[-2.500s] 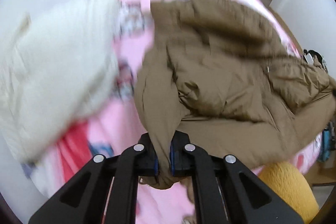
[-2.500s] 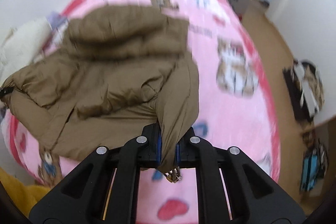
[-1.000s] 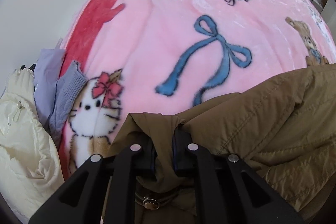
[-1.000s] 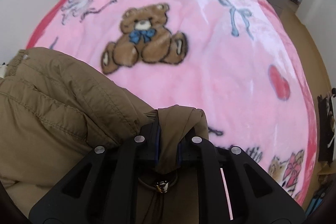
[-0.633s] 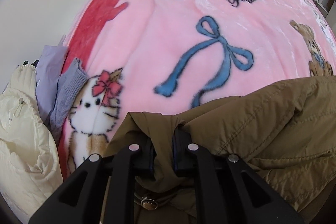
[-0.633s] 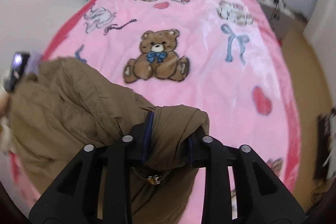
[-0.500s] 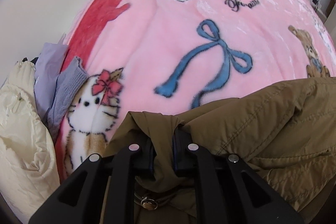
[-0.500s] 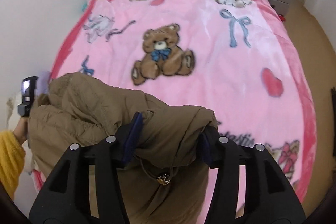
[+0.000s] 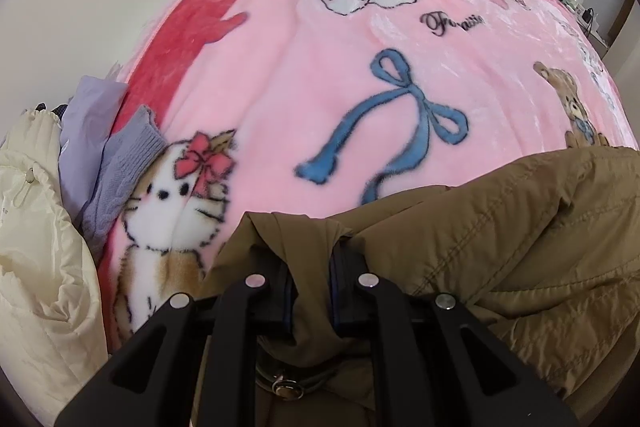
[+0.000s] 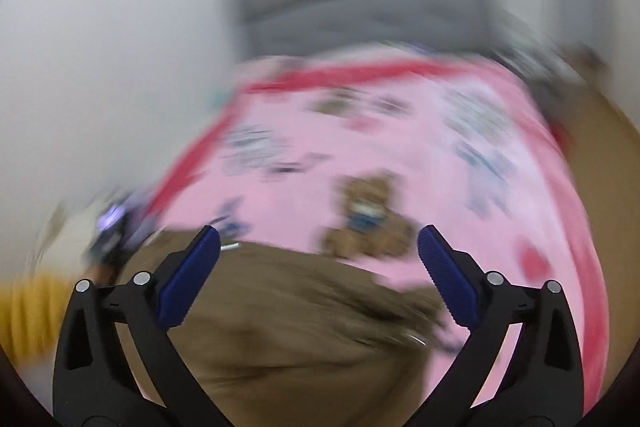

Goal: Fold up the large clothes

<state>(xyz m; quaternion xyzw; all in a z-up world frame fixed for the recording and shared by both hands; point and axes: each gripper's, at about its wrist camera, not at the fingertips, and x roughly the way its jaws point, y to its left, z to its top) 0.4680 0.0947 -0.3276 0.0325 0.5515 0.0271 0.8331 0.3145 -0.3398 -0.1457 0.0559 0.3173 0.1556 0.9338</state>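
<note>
A brown padded jacket lies folded on the pink cartoon blanket of a bed. My left gripper is shut on a fold of the jacket's edge, low against the blanket, with a metal ring of the jacket hanging under it. In the blurred right wrist view the jacket lies below my right gripper, whose jaws are opening wide, with nothing between the blue pads. That gripper is lifted clear above the jacket.
A cream puffy coat and a lilac knit garment are piled at the bed's left edge by the white wall. A grey headboard stands at the far end. A yellow sleeve shows at the left.
My right gripper opened, let go of the jacket corner and rose away, so its view now tilts up to the headboard. The left gripper has stayed shut on the jacket in place.
</note>
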